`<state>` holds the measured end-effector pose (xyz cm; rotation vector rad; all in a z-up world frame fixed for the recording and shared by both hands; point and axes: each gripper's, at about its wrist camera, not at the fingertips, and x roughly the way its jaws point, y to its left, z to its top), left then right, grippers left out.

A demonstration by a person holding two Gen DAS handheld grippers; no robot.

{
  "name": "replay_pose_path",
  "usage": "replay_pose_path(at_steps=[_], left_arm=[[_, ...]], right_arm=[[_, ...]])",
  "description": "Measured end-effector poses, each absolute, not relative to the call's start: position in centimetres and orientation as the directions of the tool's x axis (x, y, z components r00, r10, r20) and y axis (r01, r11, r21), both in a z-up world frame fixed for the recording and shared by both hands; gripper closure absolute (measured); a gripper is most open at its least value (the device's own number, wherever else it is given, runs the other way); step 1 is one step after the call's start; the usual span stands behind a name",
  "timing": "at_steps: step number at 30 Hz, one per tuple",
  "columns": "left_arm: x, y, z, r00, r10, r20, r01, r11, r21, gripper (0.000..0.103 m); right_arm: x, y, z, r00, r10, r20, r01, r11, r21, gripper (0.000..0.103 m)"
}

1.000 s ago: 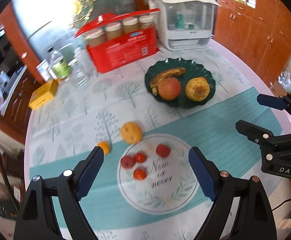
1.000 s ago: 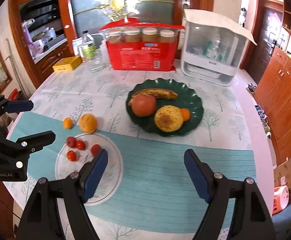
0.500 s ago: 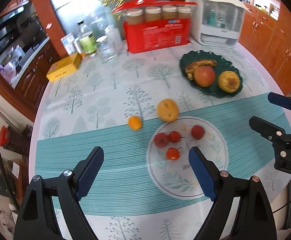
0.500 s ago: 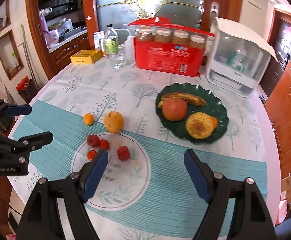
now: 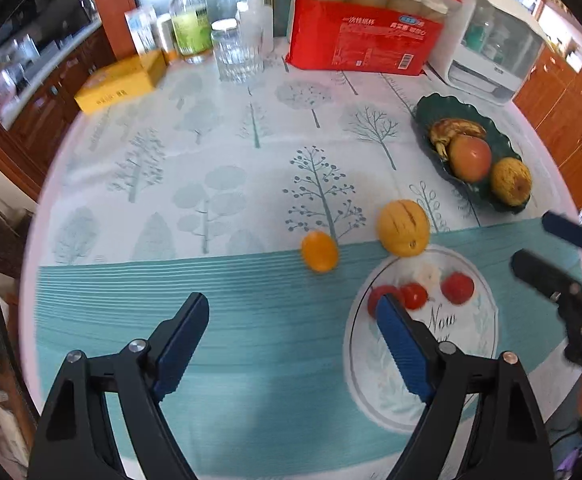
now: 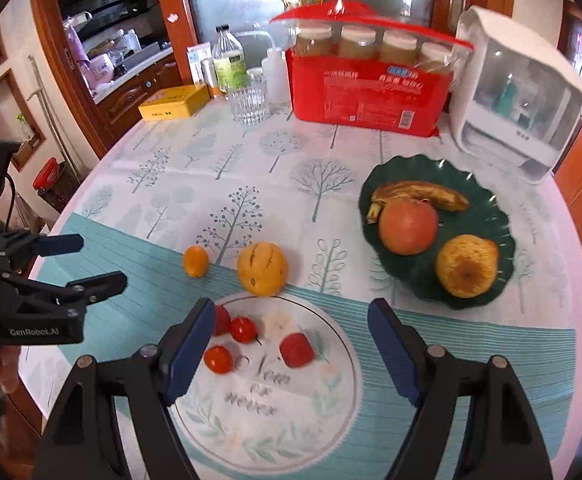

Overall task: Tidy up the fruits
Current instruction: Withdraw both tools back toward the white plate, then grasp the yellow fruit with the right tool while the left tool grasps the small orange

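A small orange fruit [image 5: 319, 251] and a larger yellow fruit [image 5: 403, 227] lie on the tablecloth, left of a dark green plate [image 5: 435, 112] holding a banana [image 5: 455, 130], a red apple [image 5: 470, 158] and a rough yellow fruit [image 5: 511, 181]. Several small red tomatoes [image 6: 243, 329] lie on a round white printed patch [image 6: 275, 408]. My left gripper [image 5: 291, 316] is open and empty, just short of the small orange fruit. My right gripper [image 6: 291, 320] is open and empty above the tomatoes. The plate also shows in the right wrist view [image 6: 495, 216].
At the table's back stand a red carton of jars [image 6: 367, 88], a white appliance [image 6: 519, 96], a glass [image 6: 249, 102], a bottle [image 6: 229, 64] and a yellow box [image 6: 173, 102]. Wooden cabinets surround the round table.
Both grippers have moved left and lower toward the table. The loose fruits and tomatoes now lie closer. Both grippers stay open.
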<state>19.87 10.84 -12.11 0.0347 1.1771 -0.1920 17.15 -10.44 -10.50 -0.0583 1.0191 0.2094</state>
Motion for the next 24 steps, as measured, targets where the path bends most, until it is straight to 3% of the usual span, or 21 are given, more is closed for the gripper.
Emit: replay_pose_path(at_steps=[3,15,18,22,24], left_arm=[[21.9,11.0,-14.3,0.327,-0.185,-0.927,0.135,0.980,-0.148,0.033],[26.1,11.1,-18.7,0.267,-0.230,-0.936,0.111,0.972,-0.208,0.048],[26.6,11.2,-19.2,0.255,-0.242,-0.936,0.113,0.969,-0.220,0.049],[26.9,10.6,-19.9,0.233,-0.268,-0.935,0.125,0.962,-0.244,0.049],[26.8,10.2,-20.1,0.227,-0.276,-0.934,0.131,0.959,-0.251,0.050]], right_arm=[[18.9,-9.8,-12.2,0.474,0.155,-0.867,-0.182,0.980,0.076,0.024],[22.6,-6.0,-17.7,0.417,0.113,-0.902,-0.213,0.977,0.025,0.025],[23.1,-5.4,-18.8,0.414,0.095,-0.905,-0.215,0.977,0.004,0.030],[23.7,-5.5,-20.0,0.386,0.096,-0.917,-0.208,0.978,0.015,0.052],[23.7,-5.9,-20.0,0.394,0.112,-0.912,-0.202,0.979,0.033,0.052]])
